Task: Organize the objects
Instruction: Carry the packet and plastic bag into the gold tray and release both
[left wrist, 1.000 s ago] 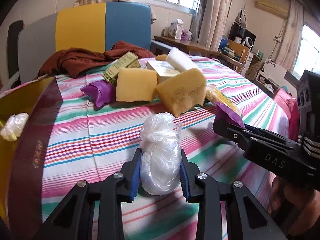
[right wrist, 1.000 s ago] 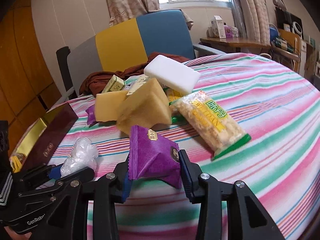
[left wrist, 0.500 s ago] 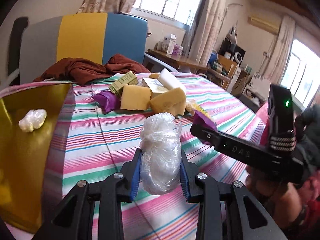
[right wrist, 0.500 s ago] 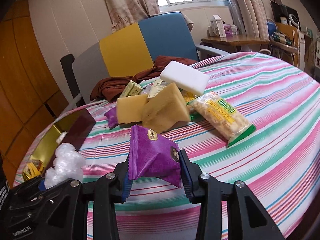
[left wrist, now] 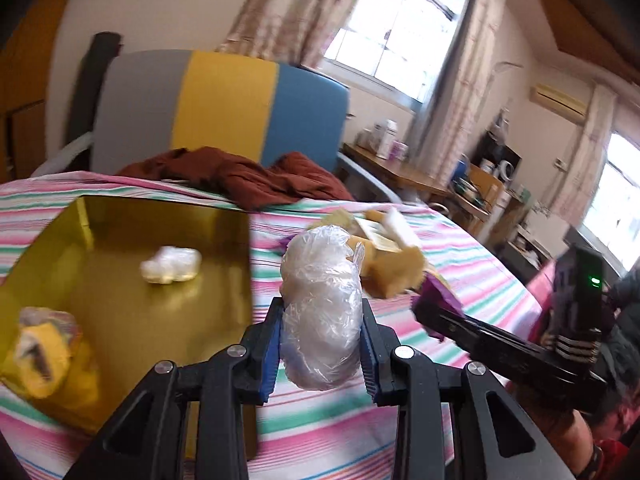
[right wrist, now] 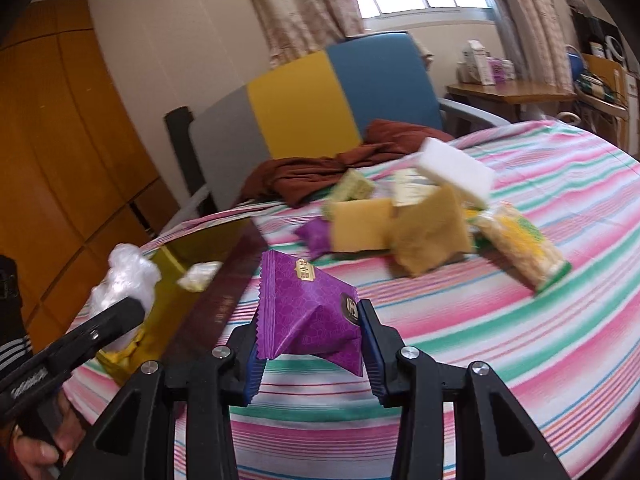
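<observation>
Carrying step: left tool (left wrist: 320, 336) pinching plastic wad (left wrist: 320, 312) just right of gold box (left wrist: 120, 280), right tool (right wrist: 308, 344) pinching purple packet (right wrist: 308, 316) above tabletop (right wrist: 480, 340); next, likely swing over box, release.

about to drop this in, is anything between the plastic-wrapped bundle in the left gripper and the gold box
Nothing visible blocks it. The left gripper holds the plastic-wrapped bundle just right of the gold box, whose top is open. Inside lie a white wrapped item and a yellow packet, with bare floor between them.
</observation>
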`<state>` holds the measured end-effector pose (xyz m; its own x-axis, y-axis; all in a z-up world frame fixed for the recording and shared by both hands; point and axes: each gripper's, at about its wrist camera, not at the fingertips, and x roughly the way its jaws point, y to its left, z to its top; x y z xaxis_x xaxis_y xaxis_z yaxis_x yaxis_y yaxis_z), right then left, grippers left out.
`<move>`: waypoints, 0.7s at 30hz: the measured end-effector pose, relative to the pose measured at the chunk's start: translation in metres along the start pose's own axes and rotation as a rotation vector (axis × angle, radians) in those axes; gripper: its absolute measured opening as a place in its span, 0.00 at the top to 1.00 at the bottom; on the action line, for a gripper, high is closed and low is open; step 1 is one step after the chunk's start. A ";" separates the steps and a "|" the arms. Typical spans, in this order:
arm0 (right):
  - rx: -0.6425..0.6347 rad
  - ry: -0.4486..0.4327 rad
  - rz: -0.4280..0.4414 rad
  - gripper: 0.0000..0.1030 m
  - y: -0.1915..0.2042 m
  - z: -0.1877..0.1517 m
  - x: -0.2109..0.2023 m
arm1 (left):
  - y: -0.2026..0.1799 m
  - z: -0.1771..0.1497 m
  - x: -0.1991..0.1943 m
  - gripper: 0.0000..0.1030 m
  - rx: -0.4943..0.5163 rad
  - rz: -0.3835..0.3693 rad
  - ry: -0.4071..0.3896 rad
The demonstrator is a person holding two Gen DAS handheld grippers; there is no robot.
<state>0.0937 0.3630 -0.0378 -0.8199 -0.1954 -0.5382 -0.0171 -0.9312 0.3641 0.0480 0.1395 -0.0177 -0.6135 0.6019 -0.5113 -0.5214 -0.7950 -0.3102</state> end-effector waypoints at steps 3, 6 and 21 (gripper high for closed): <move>-0.024 0.001 0.047 0.60 0.024 0.002 0.003 | 0.026 0.004 -0.006 0.67 -0.034 0.051 0.000; -0.051 0.004 0.086 0.60 0.045 0.003 0.007 | 0.046 0.002 -0.011 0.67 -0.057 0.092 0.006; -0.180 0.100 0.212 0.60 0.127 -0.003 0.046 | 0.102 -0.020 -0.002 0.66 -0.078 0.201 0.159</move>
<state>0.0554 0.2346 -0.0189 -0.7335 -0.4123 -0.5403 0.2574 -0.9043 0.3406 0.0080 0.0554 -0.0645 -0.5959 0.4171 -0.6862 -0.3475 -0.9043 -0.2479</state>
